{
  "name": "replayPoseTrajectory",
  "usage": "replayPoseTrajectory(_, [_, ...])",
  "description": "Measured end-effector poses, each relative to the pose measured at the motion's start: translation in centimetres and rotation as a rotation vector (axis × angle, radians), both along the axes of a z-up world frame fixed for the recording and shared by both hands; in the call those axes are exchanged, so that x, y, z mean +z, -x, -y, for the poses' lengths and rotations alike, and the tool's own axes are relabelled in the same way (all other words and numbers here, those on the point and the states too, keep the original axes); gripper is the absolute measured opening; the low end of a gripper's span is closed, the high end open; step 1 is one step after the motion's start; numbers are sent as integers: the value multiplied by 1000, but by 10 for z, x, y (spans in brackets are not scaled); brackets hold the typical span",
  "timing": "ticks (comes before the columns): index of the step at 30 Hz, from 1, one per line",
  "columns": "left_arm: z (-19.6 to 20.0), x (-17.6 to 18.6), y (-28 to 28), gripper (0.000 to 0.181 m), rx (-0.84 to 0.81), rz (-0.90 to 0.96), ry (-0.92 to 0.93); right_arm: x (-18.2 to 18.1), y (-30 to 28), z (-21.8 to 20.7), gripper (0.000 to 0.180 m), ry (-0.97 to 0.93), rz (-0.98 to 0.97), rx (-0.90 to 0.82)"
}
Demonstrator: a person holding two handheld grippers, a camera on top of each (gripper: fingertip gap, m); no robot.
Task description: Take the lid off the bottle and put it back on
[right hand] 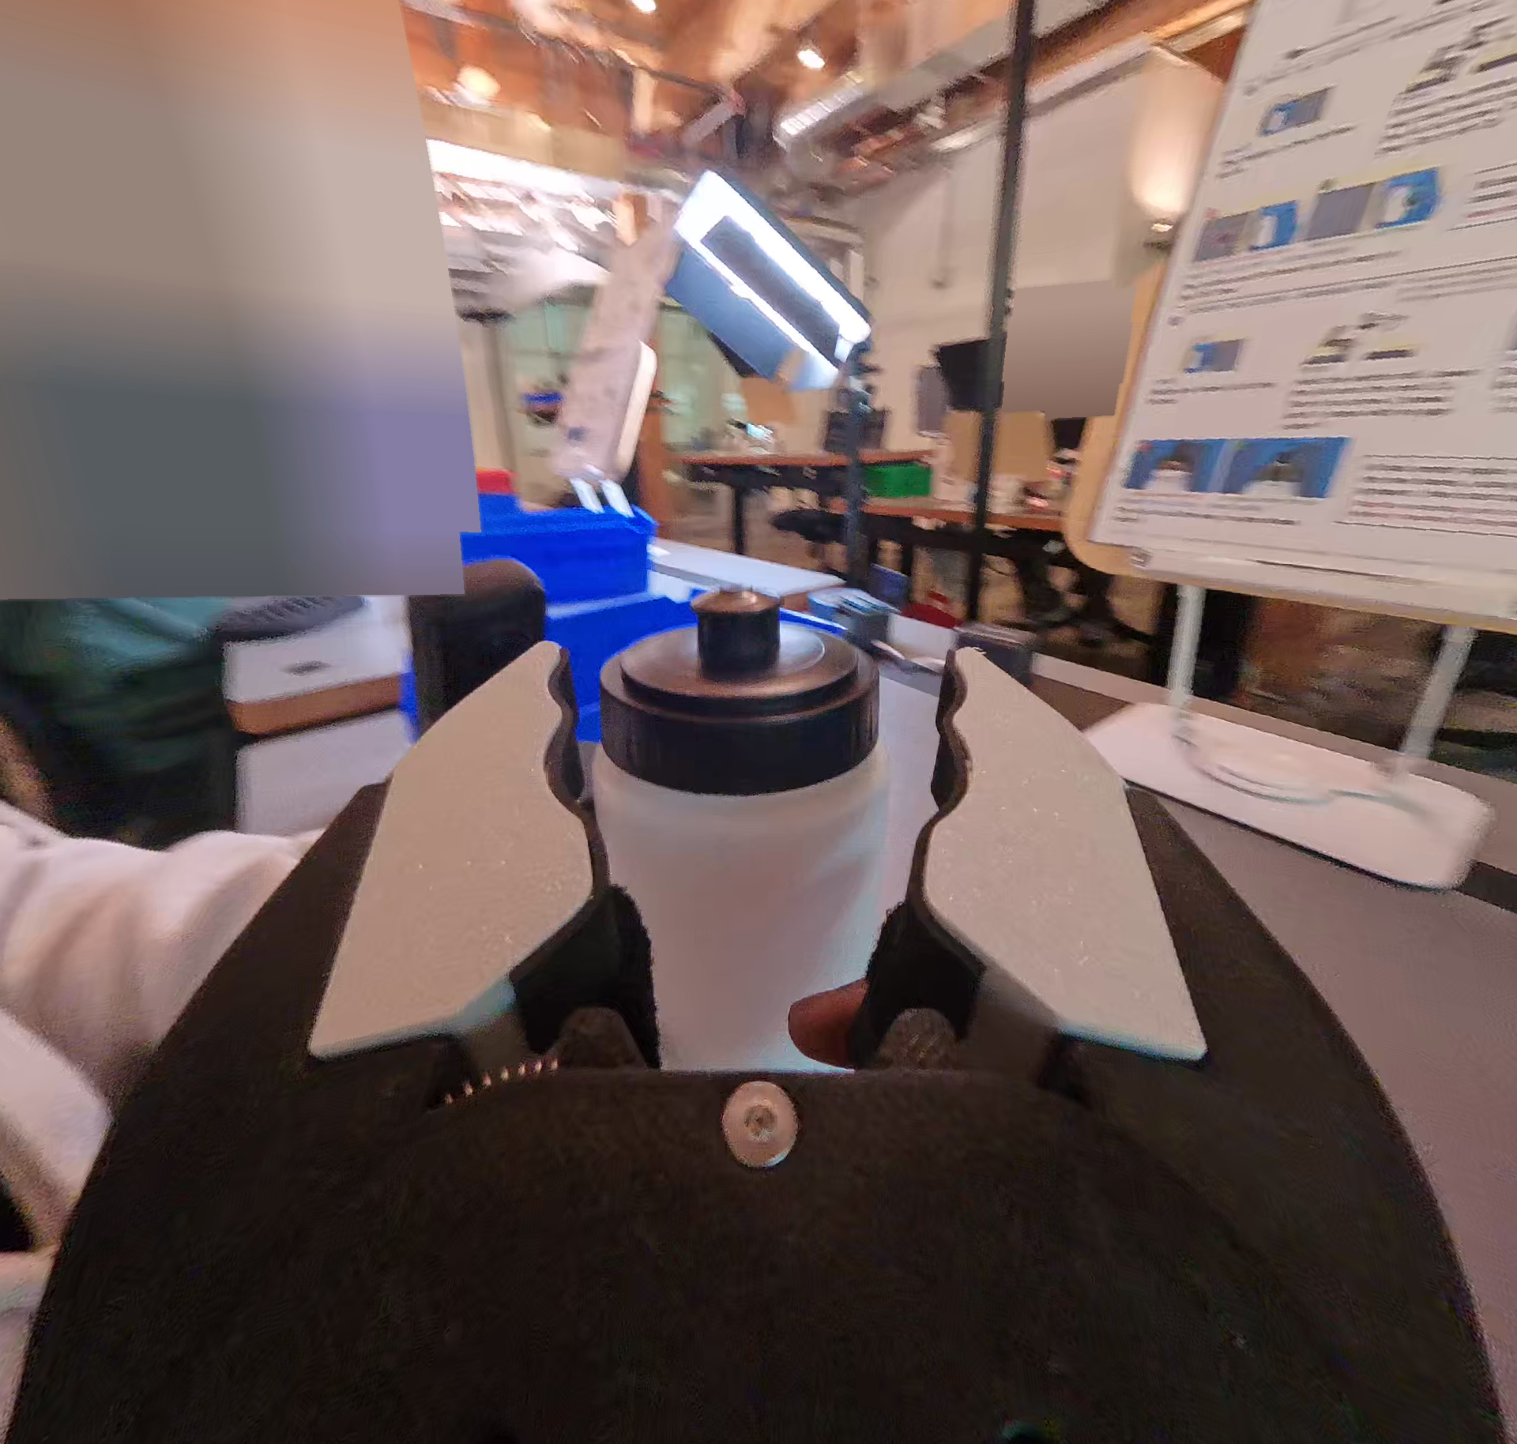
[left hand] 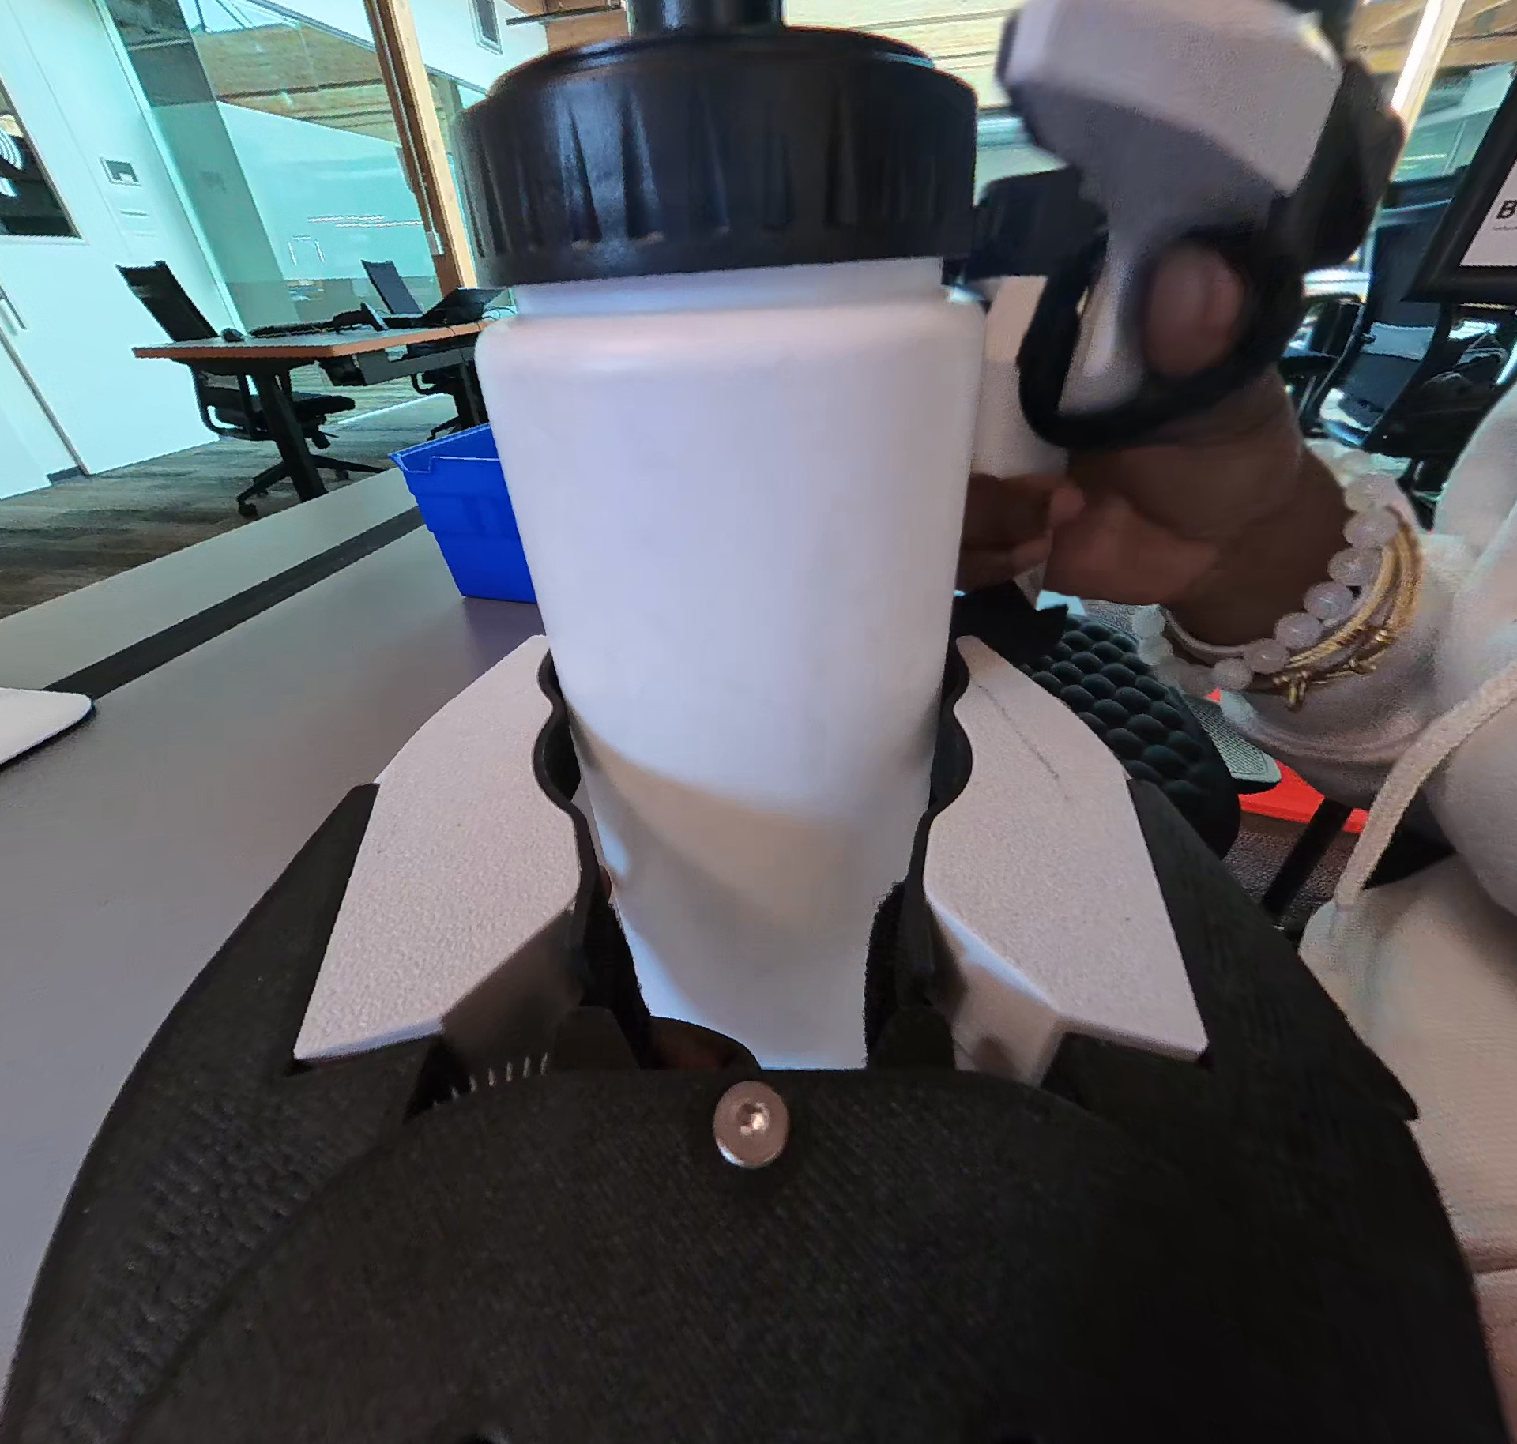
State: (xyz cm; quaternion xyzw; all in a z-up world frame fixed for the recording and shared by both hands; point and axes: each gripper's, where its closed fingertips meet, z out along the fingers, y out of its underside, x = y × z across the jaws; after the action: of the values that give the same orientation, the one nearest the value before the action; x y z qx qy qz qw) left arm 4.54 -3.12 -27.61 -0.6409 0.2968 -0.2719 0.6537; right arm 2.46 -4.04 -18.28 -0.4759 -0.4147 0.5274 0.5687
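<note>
A white bottle (left hand: 739, 543) with a black ribbed screw lid (left hand: 722, 157) and spout stands upright above the grey table (left hand: 205, 748). My left gripper (left hand: 751, 666) is shut on the bottle's lower body, pads pressed against both sides. In the right wrist view my right gripper (right hand: 755, 666) is open, and its fingers flank the lid (right hand: 739, 715) and the top of the bottle (right hand: 739, 871), with a gap on the right side. A hand holding the right gripper's handle (left hand: 1149, 198) shows to the right of the lid in the left wrist view.
A blue bin (left hand: 460, 518) sits on the table behind the bottle and also shows in the right wrist view (right hand: 575, 551). An instruction board (right hand: 1330, 256) on a white stand base (right hand: 1313, 797) stands at the right. Office desks and chairs stand beyond. The left gripper's tips are roughly 9 cm from the right gripper's.
</note>
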Motion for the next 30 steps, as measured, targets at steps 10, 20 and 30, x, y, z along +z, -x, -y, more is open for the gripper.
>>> replayPoseTrajectory(10, [9,0,-8,85,-78,-21,-10,-10,-4,15,68,-85,109,422])
replayPoseTrajectory(20, [10,0,-7,85,-92,4,4,-14,-12,10,61,-79,193,692])
replayPoseTrajectory(30, [12,0,-8,85,-104,-6,-10,-15,-15,-31,7,-73,165,464])
